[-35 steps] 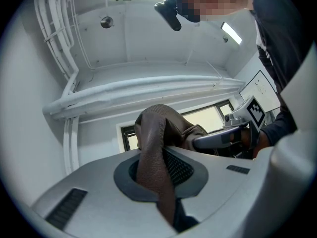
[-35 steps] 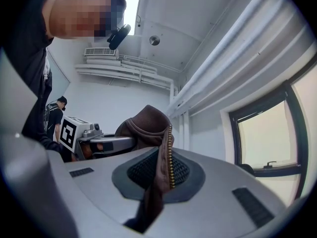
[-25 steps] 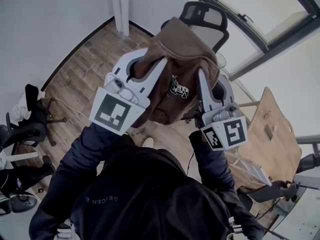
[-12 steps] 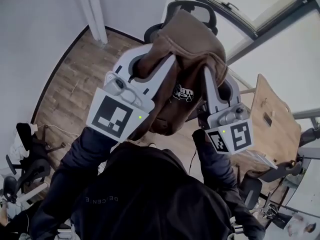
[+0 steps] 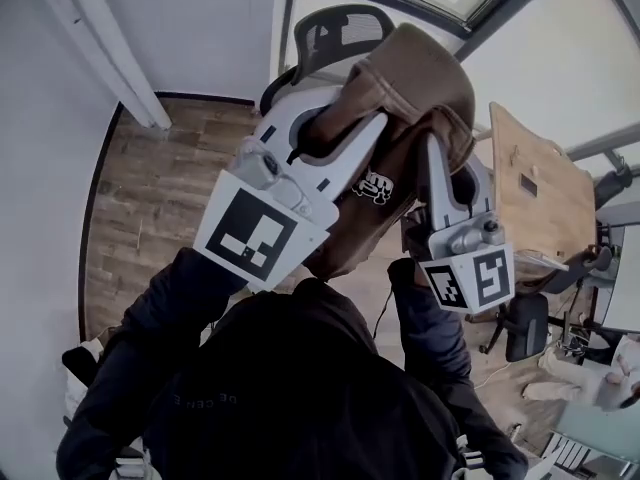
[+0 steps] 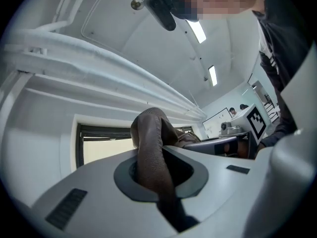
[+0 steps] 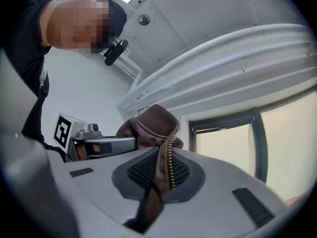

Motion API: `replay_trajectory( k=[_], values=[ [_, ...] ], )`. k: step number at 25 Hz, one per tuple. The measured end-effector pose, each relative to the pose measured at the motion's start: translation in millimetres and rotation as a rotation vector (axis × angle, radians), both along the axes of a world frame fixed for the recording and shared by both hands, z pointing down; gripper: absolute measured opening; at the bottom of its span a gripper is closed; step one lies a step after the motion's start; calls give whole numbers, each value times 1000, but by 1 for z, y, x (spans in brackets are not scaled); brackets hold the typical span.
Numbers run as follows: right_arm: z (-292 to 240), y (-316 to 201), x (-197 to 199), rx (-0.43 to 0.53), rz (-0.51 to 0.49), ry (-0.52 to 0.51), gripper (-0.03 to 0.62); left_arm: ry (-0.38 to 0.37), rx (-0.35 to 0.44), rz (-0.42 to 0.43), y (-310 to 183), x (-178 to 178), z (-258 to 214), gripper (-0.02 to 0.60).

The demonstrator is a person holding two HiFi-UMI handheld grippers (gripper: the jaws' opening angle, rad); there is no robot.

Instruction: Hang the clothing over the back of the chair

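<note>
Wooden floor (image 5: pixel 150 188) runs to a white wall, and a black office chair (image 5: pixel 335 33) with a mesh back stands at the floor's far edge, under a window (image 7: pixel 287 148). A wooden tabletop (image 5: pixel 530 188) lies off to the right.

The brown zip jacket (image 5: pixel 420 78) is up in the air between the person and the chair, bunched and hanging from two grips. The left hand-held gripper (image 5: pixel 335 123) has its jaws almost together, pinching a fold of the brown cloth, which humps up above the gap in its own view. The right hand-held gripper (image 5: pixel 452 163) is likewise nearly closed, clamped on the jacket's zipper edge (image 7: pixel 171 157).

From both grippers the chair lies ahead and lower, its back partly hidden behind the jacket. The line between the two grips seems to run roughly along the top of the chair back, so the jacket could go over broadside. The left one looks nearer, since the back's rim shows just past its tips. I judge the jacket must clear that rim before it is lowered, so cloth falls on both sides.
</note>
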State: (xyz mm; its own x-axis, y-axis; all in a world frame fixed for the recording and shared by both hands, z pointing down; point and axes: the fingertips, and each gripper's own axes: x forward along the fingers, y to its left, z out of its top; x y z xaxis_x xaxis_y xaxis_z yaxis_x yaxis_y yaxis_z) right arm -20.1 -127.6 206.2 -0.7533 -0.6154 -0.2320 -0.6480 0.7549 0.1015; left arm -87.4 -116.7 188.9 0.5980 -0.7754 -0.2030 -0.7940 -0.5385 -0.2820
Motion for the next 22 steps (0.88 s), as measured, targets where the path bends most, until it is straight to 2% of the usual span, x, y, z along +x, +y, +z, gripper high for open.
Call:
replay_trajectory(
  k=[4, 7, 16, 22],
  values=[
    [-13, -10, 0, 20, 55, -13, 28, -6, 41, 78, -10, 9, -16, 40],
    [-23, -23, 2, 49, 77, -15, 28, -23, 79, 101, -23, 14, -26, 40],
    [-40, -76, 20, 84, 70, 0, 28, -6, 53, 76, -85, 26, -40, 40],
    [-69, -110, 28, 146, 74, 16, 28, 8, 96, 62, -122, 31, -65, 40]
  ],
)
